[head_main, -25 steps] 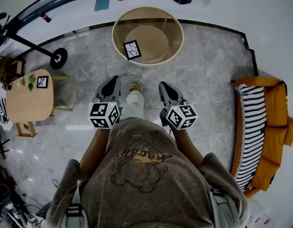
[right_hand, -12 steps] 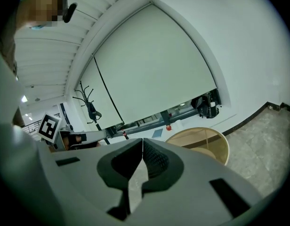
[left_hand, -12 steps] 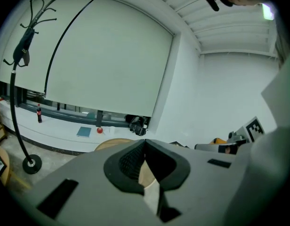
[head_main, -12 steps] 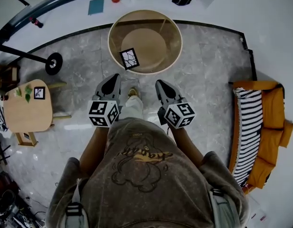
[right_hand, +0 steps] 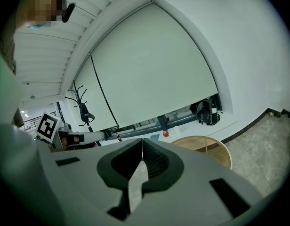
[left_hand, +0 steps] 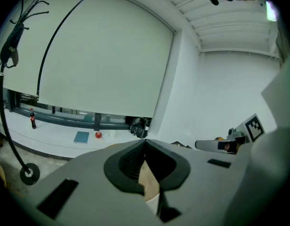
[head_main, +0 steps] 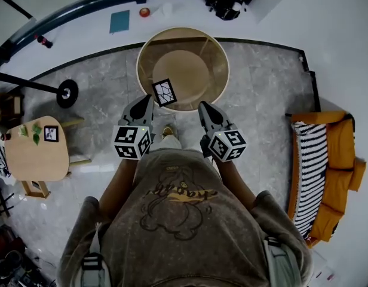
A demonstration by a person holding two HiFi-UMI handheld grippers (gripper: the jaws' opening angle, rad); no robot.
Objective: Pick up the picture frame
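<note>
Progress: nothing picked up yet | picture frame [head_main: 165,92] lies on the round bench [head_main: 226,70], just ahead of the left gripper [head_main: 146,102] and ahead-left of the right gripper [head_main: 206,109] | both grippers' jaws together, empty | left to do: open, reach, clamp, lift

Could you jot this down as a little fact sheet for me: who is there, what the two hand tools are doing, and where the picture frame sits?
Person: stands before the round glass-topped table with a wooden rim
Left gripper: jaws together, empty
Right gripper: jaws together, empty
Black square picture frame: on the table near its edge, closest to the left gripper, not held
Right side: orange sofa
</note>
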